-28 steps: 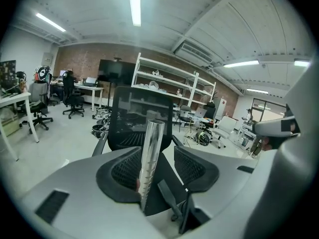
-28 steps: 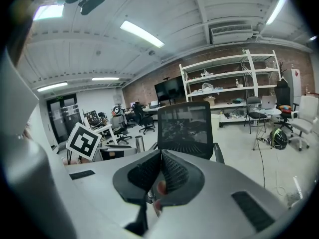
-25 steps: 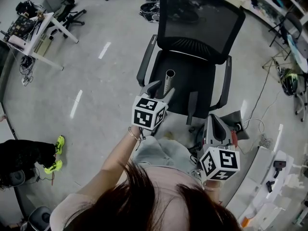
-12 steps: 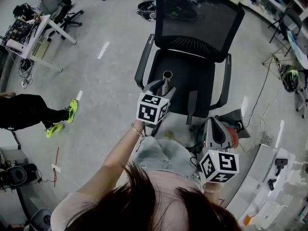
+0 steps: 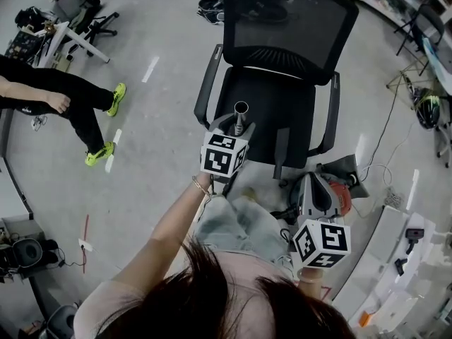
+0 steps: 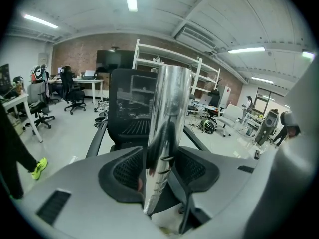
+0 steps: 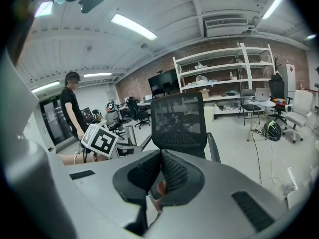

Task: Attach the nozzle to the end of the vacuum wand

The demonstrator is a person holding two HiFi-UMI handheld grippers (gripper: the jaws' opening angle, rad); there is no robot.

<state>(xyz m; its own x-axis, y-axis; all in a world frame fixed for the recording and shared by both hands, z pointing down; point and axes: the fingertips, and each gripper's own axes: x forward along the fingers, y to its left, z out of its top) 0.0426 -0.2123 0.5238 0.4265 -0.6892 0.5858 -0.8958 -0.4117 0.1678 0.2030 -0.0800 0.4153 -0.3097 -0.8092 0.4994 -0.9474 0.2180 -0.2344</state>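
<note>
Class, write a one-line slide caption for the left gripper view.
Left gripper shut on a shiny metal wand, with a black office chair behind it.

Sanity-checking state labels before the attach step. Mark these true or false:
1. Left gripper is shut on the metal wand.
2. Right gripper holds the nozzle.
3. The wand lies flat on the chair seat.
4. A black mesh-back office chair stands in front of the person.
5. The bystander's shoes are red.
1. True. The left gripper has its jaws closed on the wand.
2. False. The right gripper has its jaws together with nothing between them.
3. False. The wand is held up in the left gripper, its open end pointing upward in front of the seat.
4. True. The office chair faces the person.
5. False. The bystander's shoes are neon yellow-green.
</note>
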